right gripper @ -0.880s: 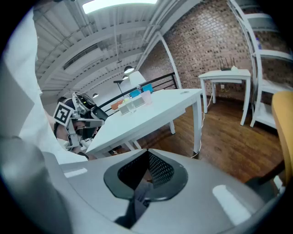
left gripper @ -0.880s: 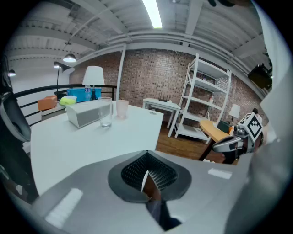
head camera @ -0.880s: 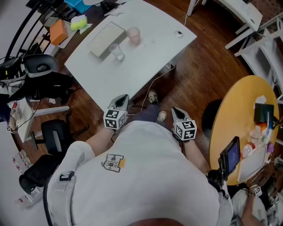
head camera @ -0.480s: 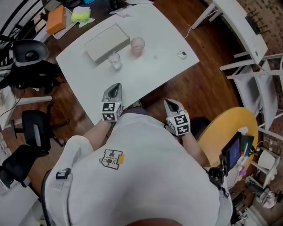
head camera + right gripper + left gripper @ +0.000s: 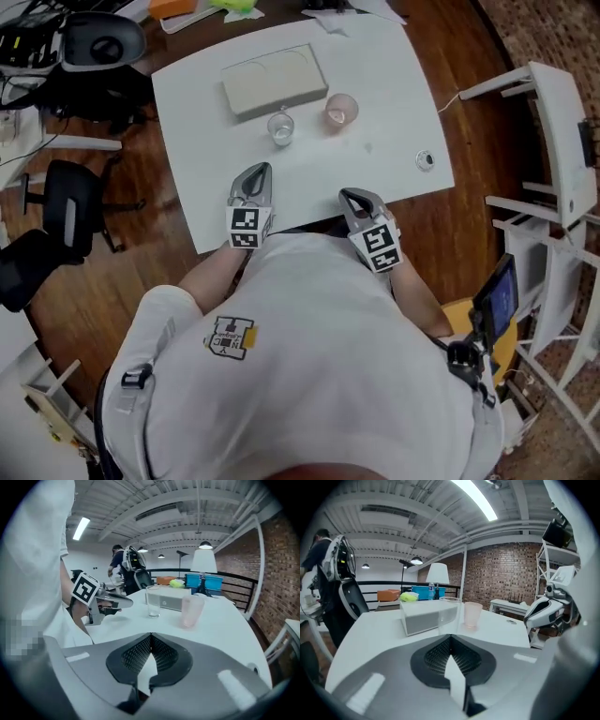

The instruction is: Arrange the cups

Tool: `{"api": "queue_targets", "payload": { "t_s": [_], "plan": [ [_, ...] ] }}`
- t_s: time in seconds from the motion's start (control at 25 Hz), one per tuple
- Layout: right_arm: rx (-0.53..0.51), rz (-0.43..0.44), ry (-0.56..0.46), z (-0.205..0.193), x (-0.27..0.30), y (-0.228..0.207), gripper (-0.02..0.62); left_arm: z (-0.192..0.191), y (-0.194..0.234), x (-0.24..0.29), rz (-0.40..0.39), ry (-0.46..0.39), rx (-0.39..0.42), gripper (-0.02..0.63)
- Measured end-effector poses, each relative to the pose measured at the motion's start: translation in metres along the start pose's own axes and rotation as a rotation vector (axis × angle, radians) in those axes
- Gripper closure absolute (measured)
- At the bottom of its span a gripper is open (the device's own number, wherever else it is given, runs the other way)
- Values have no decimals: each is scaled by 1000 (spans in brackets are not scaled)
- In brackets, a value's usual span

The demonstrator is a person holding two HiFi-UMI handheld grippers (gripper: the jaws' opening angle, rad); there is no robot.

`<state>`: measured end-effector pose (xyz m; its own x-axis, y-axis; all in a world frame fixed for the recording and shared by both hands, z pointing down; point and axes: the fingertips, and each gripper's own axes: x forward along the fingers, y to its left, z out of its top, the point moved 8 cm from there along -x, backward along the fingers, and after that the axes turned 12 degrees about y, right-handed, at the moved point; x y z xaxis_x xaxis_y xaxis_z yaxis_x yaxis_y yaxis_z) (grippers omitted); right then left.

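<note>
The left gripper (image 5: 255, 174) is hovering over the near edge of the white worktop (image 5: 202, 192), its jaws pressed together with nothing between them, as the left gripper view (image 5: 450, 638) is showing plainly. The right gripper (image 5: 352, 196) is hanging beside it, a little apart and also at the worktop's near edge, and its jaws are likewise lying closed on nothing (image 5: 151, 637). Both are pointing forward and somewhat down towards the cups.

Just beyond the left gripper a small clear glass cup (image 5: 280, 128) is standing upright on the worktop. To its right, near it but not touching, a translucent pink plastic cup (image 5: 339, 111) is standing upright too. Behind the two cups a pale grey rectangular tray with two shallow round recesses (image 5: 274, 80) is lying flat; the glass cup is sitting close to its near side, though whether they are touching cannot be told. Both recesses are showing empty.

Further right, near the worktop's edge, a small round metallic ring (image 5: 426, 159) is lying by itself. A black office chair (image 5: 66, 211) is standing on the wooden floor (image 5: 103, 309) to the left
</note>
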<state>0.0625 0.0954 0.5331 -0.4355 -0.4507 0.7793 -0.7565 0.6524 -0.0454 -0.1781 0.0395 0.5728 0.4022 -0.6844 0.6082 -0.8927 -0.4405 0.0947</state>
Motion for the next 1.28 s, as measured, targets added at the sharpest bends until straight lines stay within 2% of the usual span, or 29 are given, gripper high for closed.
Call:
{"api": "queue_targets", "payload": {
  "t_s": [0.12,0.2,0.28,0.44,0.56,0.64,0.84,0.96,1.0,1.28],
  "plan": [
    [-83,80,1,10,16,-16,595,7,-7,11,32,-18,37,604],
    [-134,136,14,13,18,-28,595,5,-15,19,48,-14,57,568],
    [-198,183,30,17,19,-41,595,2,-19,28,94,-10,64,482],
    [-279,218,63,19,15,-70,595,8,-16,57,179,-35,54,361],
    [-293,221,94,12,10,-87,595,19,-15,80,175,-73,44,245],
    [-291,215,115,5,7,-96,595,27,-15,92,163,-104,37,203],
    [-266,199,137,-8,4,-108,595,41,-13,106,184,-153,44,201],
    [-246,200,142,-11,3,-110,595,42,-9,105,214,-163,37,306],
    [-241,199,144,-11,3,-111,595,42,-8,105,218,-165,33,321],
    [-227,178,144,-7,6,-114,595,46,-8,105,202,-160,23,328]
  ]
}}
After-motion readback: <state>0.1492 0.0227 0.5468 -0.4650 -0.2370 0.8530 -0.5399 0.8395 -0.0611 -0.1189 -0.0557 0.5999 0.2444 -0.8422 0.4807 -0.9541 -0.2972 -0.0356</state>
